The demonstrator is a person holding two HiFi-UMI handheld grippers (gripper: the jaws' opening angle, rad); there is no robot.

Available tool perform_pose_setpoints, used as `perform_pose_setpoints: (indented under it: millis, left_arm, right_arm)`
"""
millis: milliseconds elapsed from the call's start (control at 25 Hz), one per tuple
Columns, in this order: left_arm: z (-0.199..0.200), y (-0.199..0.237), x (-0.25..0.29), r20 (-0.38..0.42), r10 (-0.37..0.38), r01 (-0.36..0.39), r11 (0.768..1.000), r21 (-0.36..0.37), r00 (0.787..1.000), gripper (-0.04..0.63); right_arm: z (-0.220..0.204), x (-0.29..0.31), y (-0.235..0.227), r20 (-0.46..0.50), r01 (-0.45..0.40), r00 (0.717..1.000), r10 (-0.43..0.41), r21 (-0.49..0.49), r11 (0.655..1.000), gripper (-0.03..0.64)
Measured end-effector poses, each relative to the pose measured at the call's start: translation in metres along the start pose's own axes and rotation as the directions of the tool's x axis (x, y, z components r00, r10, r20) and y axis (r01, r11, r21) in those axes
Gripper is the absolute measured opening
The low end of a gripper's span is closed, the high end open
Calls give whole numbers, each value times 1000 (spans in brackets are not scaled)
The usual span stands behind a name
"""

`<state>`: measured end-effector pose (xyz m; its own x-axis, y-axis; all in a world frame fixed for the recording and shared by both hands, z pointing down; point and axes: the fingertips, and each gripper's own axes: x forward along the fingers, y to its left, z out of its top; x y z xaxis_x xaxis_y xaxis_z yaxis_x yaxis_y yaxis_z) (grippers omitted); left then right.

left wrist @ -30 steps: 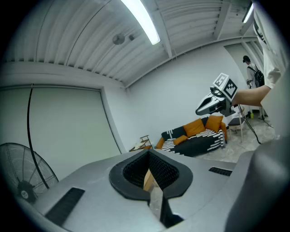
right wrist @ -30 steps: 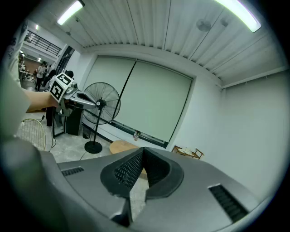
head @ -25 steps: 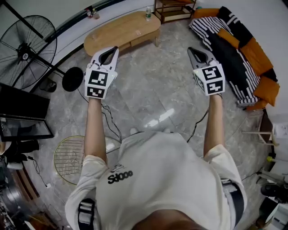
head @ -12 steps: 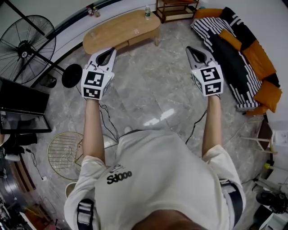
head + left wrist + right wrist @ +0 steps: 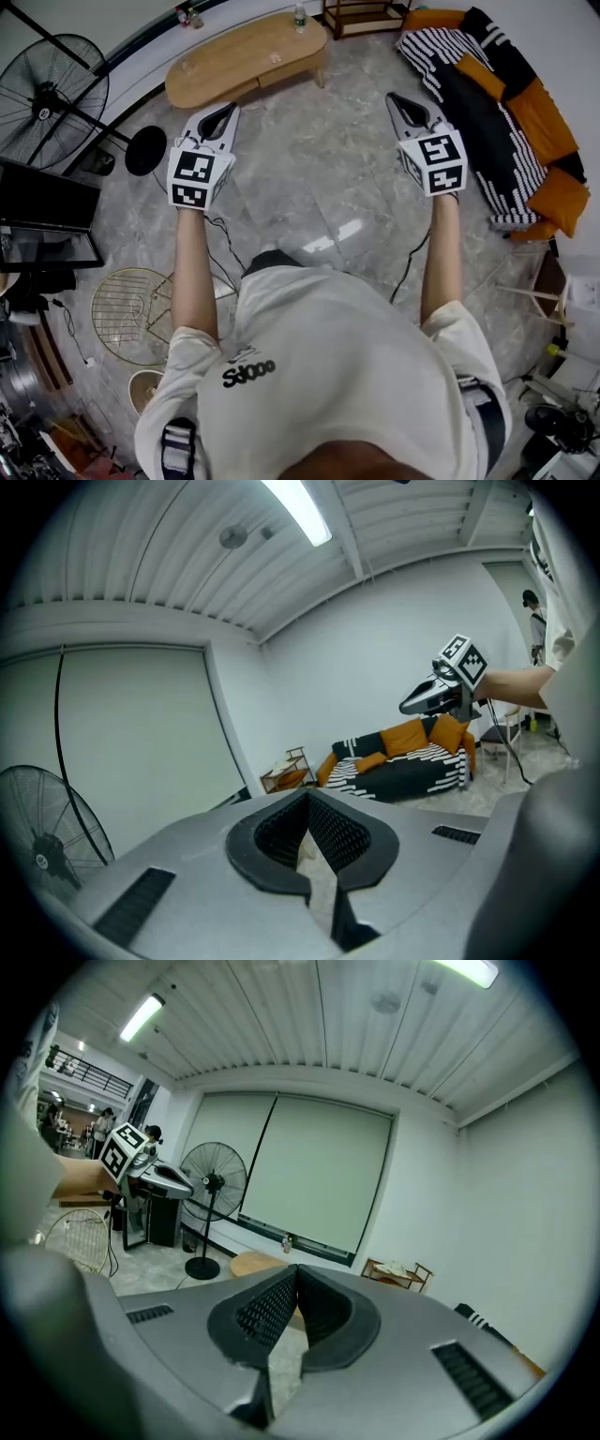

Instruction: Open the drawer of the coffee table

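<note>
While I stand on the marble floor [image 5: 309, 187], my left gripper [image 5: 232, 107] pinched together and empty, right gripper [image 5: 392, 97] likewise, coffee table [image 5: 246, 56] at eleven o'clock, well apart.

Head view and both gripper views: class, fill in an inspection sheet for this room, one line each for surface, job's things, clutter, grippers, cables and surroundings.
Surface: grey marble floor, glossy, with a light reflection.
Job's things: wooden coffee table ahead by the wall; its drawer cannot be made out from here.
Clutter: bottle on the table's right end; round wire grille on the floor.
Grippers: left gripper and right gripper held in the air short of the table, jaws together, nothing between them.
Cables: black cable on the floor beneath the left arm; second cable beneath the right arm.
Surroundings: standing fan, striped sofa with orange cushions, low shelf.
</note>
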<state>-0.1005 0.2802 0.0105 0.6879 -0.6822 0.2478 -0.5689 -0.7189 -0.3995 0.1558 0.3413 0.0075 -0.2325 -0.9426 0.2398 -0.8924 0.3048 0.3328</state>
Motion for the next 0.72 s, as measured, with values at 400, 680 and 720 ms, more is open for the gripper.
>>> perform_pose_setpoints:
  millis: [400,680,720]
  left_arm:
    - [-4,26,67,13,-26,26,1000,-14,1000,17]
    - [-23,108,153,28,-17,17,999,-32,999,17]
    - [-23,122,166,30,-13,15,999,-37,999,17]
  right_arm:
    - [-11,44,-41,-5,45,999,-45,38,998,6]
    - [7,139,-87,-5,83,997,-83,52,995,6]
    - [11,154,-96,-9,94,996,-94,55,994,6]
